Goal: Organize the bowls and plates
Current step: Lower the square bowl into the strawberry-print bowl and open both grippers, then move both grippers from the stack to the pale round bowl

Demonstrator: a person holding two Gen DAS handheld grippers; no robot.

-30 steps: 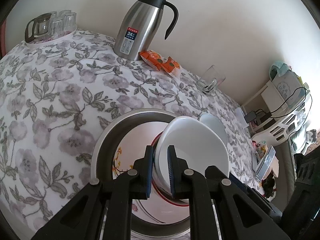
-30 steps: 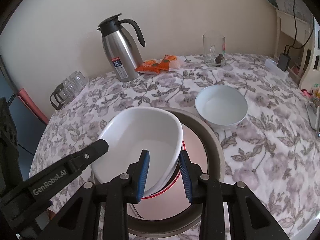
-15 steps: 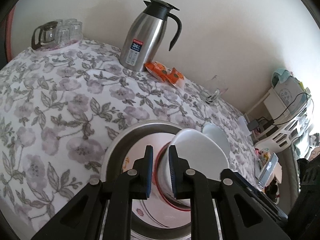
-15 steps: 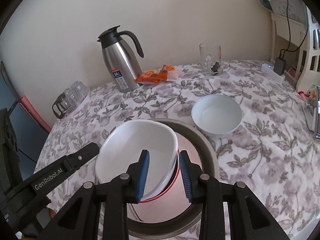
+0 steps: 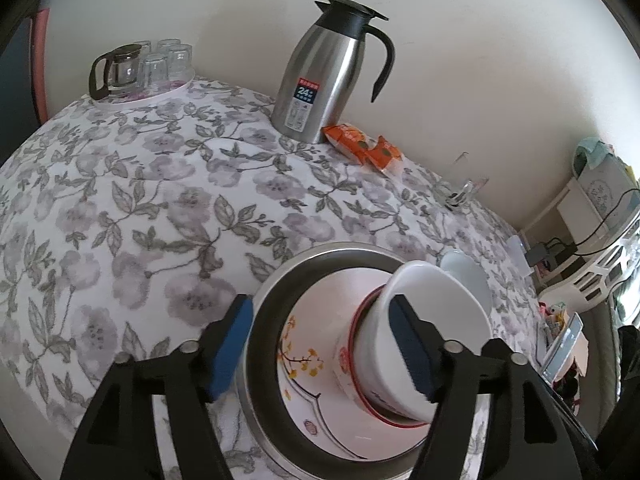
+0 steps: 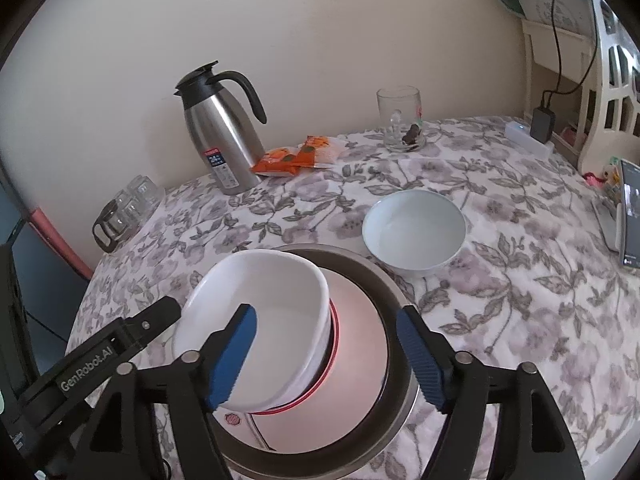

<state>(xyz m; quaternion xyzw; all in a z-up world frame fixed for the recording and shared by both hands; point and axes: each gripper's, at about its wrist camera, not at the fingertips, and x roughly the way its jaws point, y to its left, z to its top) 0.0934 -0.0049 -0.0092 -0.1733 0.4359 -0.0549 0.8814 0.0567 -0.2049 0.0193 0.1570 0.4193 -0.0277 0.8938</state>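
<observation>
While both claws spread wide, the white bowl (image 6: 260,320) sits tipped inside a red-rimmed bowl (image 5: 352,364), which rests on a flowered plate (image 5: 304,360) in the big metal pan (image 6: 360,268). The left gripper (image 5: 324,348) is opening its jaws. One blue pad is out over the pan's rim and the other is just beside the white bowl's wall, so the wall sits between them but nothing is squeezed. The right gripper (image 6: 328,352) is opening too. One of its pads is inside the white bowl and the other is out over the pan, and it does not pinch the rim either.

So the step looks like letting go: the white bowl is dropped into the stack. It leans a bit to one side, so it may not be nested flat.

A second white bowl (image 6: 414,232) waits alone on the flowery tablecloth (image 6: 500,280), just beside the pan. I think that one comes next. A claw would need to pull back from the stack without bumping the tipped bowl, reach over, and pinch that bowl's rim.
</observation>
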